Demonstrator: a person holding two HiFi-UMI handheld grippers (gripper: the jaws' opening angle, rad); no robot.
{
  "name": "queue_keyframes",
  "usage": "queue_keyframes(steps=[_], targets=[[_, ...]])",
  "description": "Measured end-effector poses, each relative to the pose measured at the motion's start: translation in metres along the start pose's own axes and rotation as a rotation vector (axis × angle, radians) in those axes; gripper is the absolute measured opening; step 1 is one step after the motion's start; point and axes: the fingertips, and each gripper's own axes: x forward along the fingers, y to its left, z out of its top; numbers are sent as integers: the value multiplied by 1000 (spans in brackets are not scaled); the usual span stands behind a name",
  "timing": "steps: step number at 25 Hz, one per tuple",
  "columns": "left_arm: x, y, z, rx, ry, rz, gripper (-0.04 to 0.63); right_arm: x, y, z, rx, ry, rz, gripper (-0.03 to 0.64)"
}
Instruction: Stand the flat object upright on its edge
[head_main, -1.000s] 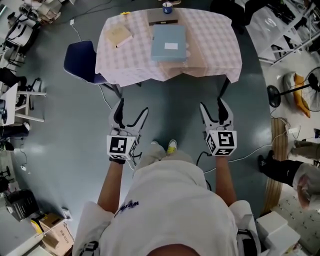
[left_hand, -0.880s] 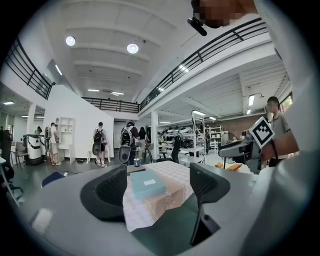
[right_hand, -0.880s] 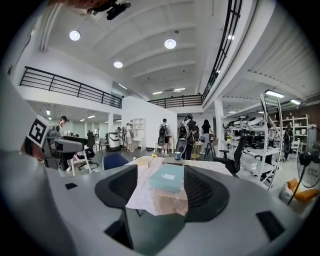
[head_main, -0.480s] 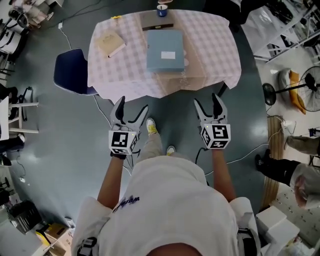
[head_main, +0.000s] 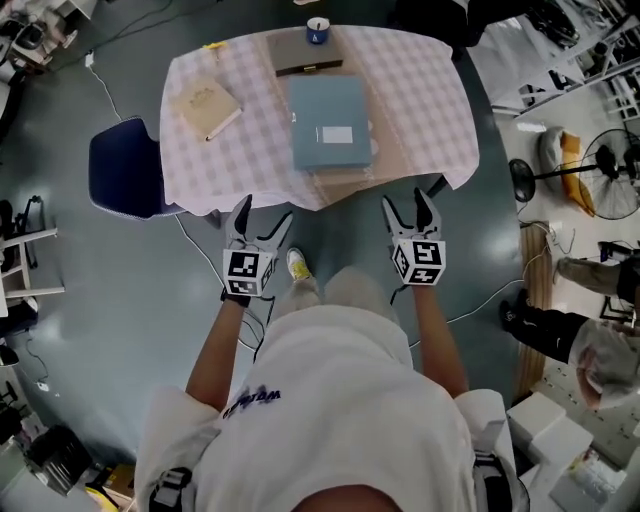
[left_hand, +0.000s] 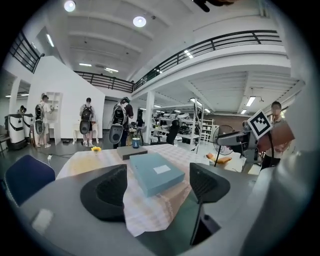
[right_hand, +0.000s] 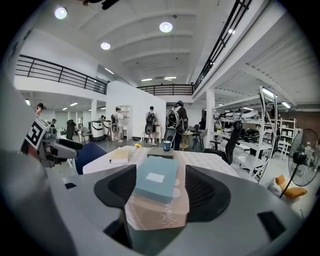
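A flat pale-blue box (head_main: 331, 122) with a white label lies on the checked tablecloth, partly over a tan mat; it also shows as the blue box (left_hand: 155, 172) and blue box (right_hand: 157, 184) in the gripper views. My left gripper (head_main: 257, 222) hovers open in front of the table's near edge, left of the box. On the other side my right gripper (head_main: 407, 208) is open too, just short of the table edge. Both hold nothing and sit apart from the box.
On the table (head_main: 430, 120) lie a tan book (head_main: 207, 106) at the left, a dark flat slab (head_main: 307, 55) and a blue cup (head_main: 318, 30) at the back. A blue chair (head_main: 125, 168) stands left. People stand far behind; a fan (head_main: 600, 170) is at the right.
Both grippers have moved forward toward the table's near edge. The table and box now sit closer in the head view. The box has not moved on the table.
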Motion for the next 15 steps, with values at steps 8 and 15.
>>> queue_keyframes(steps=[8, 15], targets=[[83, 17, -28, 6, 123, -50, 383, 85, -29, -44, -17, 137, 6, 303], [150, 19, -75, 19, 237, -81, 377, 149, -40, -114, -6, 306, 42, 307]])
